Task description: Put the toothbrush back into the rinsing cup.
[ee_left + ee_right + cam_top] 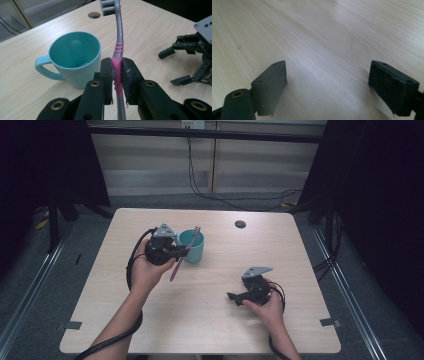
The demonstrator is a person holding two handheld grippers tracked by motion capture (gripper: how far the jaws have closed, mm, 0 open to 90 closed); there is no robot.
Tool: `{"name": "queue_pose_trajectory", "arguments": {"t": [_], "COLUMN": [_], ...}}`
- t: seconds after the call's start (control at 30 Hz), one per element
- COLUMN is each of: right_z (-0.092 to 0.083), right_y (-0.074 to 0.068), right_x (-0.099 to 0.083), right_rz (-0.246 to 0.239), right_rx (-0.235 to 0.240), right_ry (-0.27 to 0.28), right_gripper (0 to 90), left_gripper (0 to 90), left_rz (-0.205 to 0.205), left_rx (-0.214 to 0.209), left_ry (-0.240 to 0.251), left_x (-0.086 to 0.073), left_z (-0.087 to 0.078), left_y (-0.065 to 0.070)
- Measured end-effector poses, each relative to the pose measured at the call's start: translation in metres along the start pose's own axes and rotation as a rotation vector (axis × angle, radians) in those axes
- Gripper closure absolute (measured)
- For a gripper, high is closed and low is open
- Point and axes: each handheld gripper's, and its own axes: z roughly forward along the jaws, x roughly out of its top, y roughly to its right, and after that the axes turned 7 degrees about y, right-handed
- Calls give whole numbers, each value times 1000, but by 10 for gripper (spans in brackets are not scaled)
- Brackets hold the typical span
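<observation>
Pale wooden table (200, 320): left gripper (117, 72) pinches a pink-and-grey plastic toothbrush (118, 50) upright, just beside the teal ceramic mug (72, 60); right gripper (327, 85) hovers spread wide, holding nothing.

I am working in what looks like a lab or recording space rather than a home: my light wood table (210, 315) stands alone on a grey floor (75, 250), with black curtains (380, 195) hanging on both sides and a dark frame bar (200, 133) crossing above the far end. Black cables (210, 195) trail down the pale panelled wall (150, 165) behind it, metal rails (30, 290) run along the floor, and grey tape tabs (330, 322) mark the table's near corners.
</observation>
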Motion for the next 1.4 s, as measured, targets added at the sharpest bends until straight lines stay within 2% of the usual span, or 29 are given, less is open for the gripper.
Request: {"name": "queue_pose_trajectory", "arguments": {"t": [0.33, 0.43, 0.53, 0.77, 1.17, 1.2, 1.4], "right_z": [0, 0, 0, 0, 0, 0, 0], "right_y": [-1, -1, -2, -2, -2, -2, -2], "right_x": [-5, -5, -5, -5, -5, -5, -5], "right_rz": [-24, -46, -47, -47, -46, -47, -50], "right_rx": [-4, 2, 5, 3, 3, 3, 3], "right_ry": [20, 17, 13, 13, 13, 13, 15], "right_gripper": [119, 113, 104, 100, 99, 99, 99], "left_gripper": [799, 799, 799, 799, 799, 799, 799], "left_rz": [-9, -4, -6, -43, -68, -58, -53], "left_rx": [23, 28, 38, 59, 86, 87, 98], "left_ry": [51, 60, 74, 129, 185, 187, 194], "left_x": [9, 13, 16, 21, 26, 27, 30], "left_z": [1, 1, 1, -2, -1, -1, 3], "left_y": [3, 4, 3, -1, -4, -4, -3]}}
